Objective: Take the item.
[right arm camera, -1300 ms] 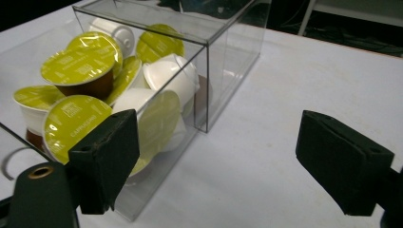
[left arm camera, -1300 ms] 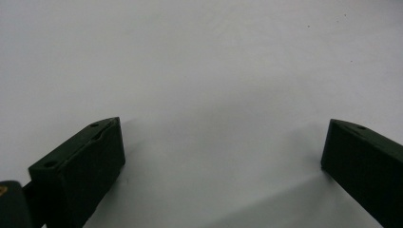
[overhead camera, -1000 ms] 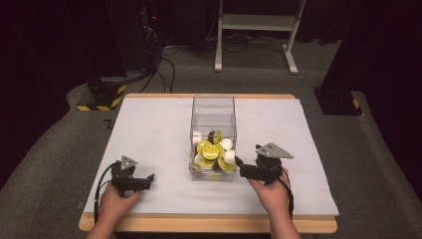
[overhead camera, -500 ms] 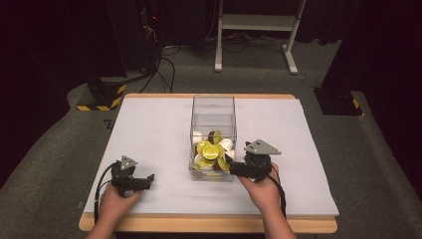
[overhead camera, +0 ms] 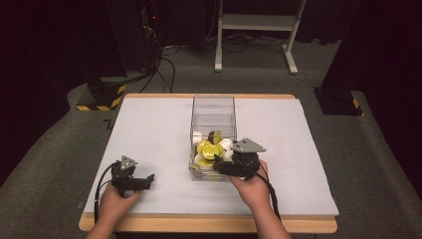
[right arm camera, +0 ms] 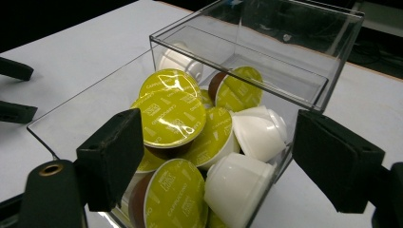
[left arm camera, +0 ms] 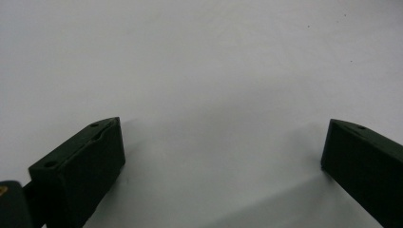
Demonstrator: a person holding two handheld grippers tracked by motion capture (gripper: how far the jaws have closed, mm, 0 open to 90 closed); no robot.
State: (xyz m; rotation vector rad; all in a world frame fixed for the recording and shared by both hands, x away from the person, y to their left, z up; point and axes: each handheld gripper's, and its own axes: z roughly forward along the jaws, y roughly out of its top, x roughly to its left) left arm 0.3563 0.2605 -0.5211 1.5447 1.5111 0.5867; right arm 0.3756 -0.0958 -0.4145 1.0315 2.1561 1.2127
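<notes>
Clear glossy plastic box (right arm camera: 266,61); capsules (right arm camera: 173,118) inside showing shiny yellow-green foil lids, smooth white plastic cups. Table (overhead camera: 149,129) wearing a matt white sheet, wood edging. Jaws looking matt black.

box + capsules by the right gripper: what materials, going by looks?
Box: clear rigid plastic, likely acrylic; you see straight through its walls, with bright glossy edges.
Capsules: white bodies look like smooth moulded plastic with a soft sheen.
Lids: yellow-green printed film or foil, shiny and slightly wrinkled; which one is unclear.
</notes>
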